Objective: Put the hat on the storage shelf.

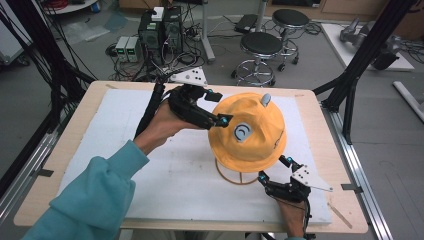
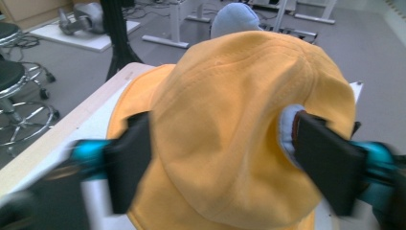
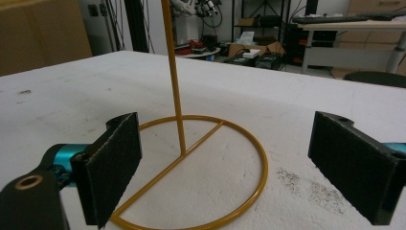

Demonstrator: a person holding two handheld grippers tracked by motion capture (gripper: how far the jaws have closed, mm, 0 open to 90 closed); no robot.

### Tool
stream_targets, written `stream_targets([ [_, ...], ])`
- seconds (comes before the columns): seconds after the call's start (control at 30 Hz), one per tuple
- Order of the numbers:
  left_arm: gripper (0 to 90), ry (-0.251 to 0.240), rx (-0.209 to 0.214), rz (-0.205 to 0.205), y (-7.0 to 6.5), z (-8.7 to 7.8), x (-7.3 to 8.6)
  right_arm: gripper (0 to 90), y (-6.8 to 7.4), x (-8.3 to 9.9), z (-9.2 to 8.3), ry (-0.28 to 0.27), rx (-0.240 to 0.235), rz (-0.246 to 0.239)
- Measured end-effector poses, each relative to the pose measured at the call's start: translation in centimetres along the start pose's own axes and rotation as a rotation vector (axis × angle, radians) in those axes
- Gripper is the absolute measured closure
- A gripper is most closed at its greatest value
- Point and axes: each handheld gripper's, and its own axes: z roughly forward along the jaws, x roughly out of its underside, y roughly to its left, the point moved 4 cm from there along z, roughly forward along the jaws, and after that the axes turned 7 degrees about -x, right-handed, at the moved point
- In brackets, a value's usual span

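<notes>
High view: a yellow hat (image 1: 247,131) sits on a thin wire stand (image 1: 240,177) on the white mat (image 1: 100,150) covering the worktop (image 1: 320,130), towards its right edge.
Hat: its crown leans towards the left edge; a grey patch (image 1: 243,133) faces the near edge, and a grey tab (image 1: 265,99) sticks up at the top.
Left tool (image 1: 217,108): spread wide around the side of the crown. In the left gripper view the pads (image 2: 129,160) flank the cloth on both sides; whether they press on it I cannot tell, as the picture is blurred.
Right tool (image 1: 274,167): spread, low by the stand's ring near the near-right corner, holding nothing. The right gripper view shows the ring and upright rod (image 3: 173,72) between the open jaws, apart from both.
Risk, stand: it looks light, so a pull on the hat could likely tip or drag it unless the right tool steadies the ring.
Risk, hat: soft cloth may bunch or slip from a shallow pinch and fall onto the mat.
</notes>
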Motion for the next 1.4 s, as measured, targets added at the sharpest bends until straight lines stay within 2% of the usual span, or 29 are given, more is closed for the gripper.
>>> stream_targets([
  [0.03,13.8,-0.004,-0.005,0.004,0.1,-0.1,0.1,10.0,0.0,0.0,0.0,0.000,-0.001,0.000],
  [0.1,8.0,-0.007,-0.008,-0.009,0.3,-0.2,0.5,10.0,0.0,0.0,0.0,-0.001,0.000,-0.002],
  [0.17,7.6,-0.034,-0.029,0.002,0.6,-0.9,1.3,10.0,0.0,0.0,0.0,-0.001,-0.002,-0.002],
  [0.23,7.5,-0.038,-0.044,0.014,0.7,-1.3,1.8,10.0,0.0,0.0,0.0,-0.001,-0.001,-0.003],
  [0.27,7.5,-0.053,-0.066,0.038,0.9,-2.1,3.0,10.0,0.0,0.0,0.0,0.000,-0.001,-0.007],
  [0.3,7.5,-0.053,-0.066,0.038,0.9,-2.1,3.0,10.0,0.0,0.0,0.0,0.001,-0.001,-0.007],
  [0.33,7.5,-0.051,-0.079,0.052,1.0,-2.6,3.6,10.0,0.0,0.0,0.0,0.001,-0.001,-0.007],
  [0.37,7.5,-0.060,-0.113,0.073,1.1,-3.7,5.2,10.0,0.0,0.0,0.0,0.001,-0.001,-0.007],
  [0.4,7.5,-0.062,-0.129,0.080,1.2,-4.3,6.1,10.0,0.0,0.0,0.0,0.000,0.000,-0.004],
  [0.43,7.5,-0.062,-0.129,0.080,1.2,-4.3,6.1,10.0,0.0,0.0,0.0,0.000,0.000,-0.004],
  [0.67,7.5,-0.125,-0.250,0.044,2.3,-8.7,13.2,10.0,0.0,0.0,0.0,0.000,-0.002,-0.002],
  [0.8,7.7,-0.141,-0.323,0.026,2.8,-10.9,17.5,10.0,0.0,0.0,0.0,0.001,0.002,-0.004],
  [0.83,8.0,-0.140,-0.346,0.004,3.1,-11.7,19.3,10.0,0.0,0.0,0.0,0.001,0.003,-0.001],
  [0.87,7.9,-0.140,-0.346,0.004,3.1,-11.7,19.3,10.0,0.0,0.0,0.0,0.000,0.005,0.001],
  [0.9,8.0,-0.159,-0.362,-0.031,3.3,-12.6,20.9,10.0,0.0,0.0,0.0,0.000,0.005,0.002],
  [0.93,8.0,-0.159,-0.362,-0.031,3.3,-12.6,20.9,10.0,0.0,0.0,0.0,0.000,0.005,0.001],
  [0.97,8.0,-0.157,-0.368,-0.041,3.3,-12.9,21.7,10.0,0.0,0.0,0.0,0.000,0.005,0.001],
  [1.0,8.0,-0.164,-0.388,-0.057,3.5,-13.5,23.3,10.0,0.0,0.0,0.0,0.001,0.006,0.000],
  [1.03,8.0,-0.164,-0.388,-0.057,3.5,-13.5,23.3,10.0,0.0,0.0,0.0,0.001,0.006,0.000],
  [1.2,8.0,-0.182,-0.429,-0.095,4.1,-14.6,26.0,10.1,0.0,0.0,-0.1,-0.007,0.008,0.004],
  [1.3,9.0,-0.190,-0.446,-0.080,4.1,-14.6,26.9,10.0,-0.1,0.0,-0.2,-0.014,0.016,0.004],
  [1.4,11.3,-0.210,-0.458,-0.067,4.0,-14.6,27.2,10.0,-0.1,0.0,-0.2,-0.017,0.016,0.002],
])
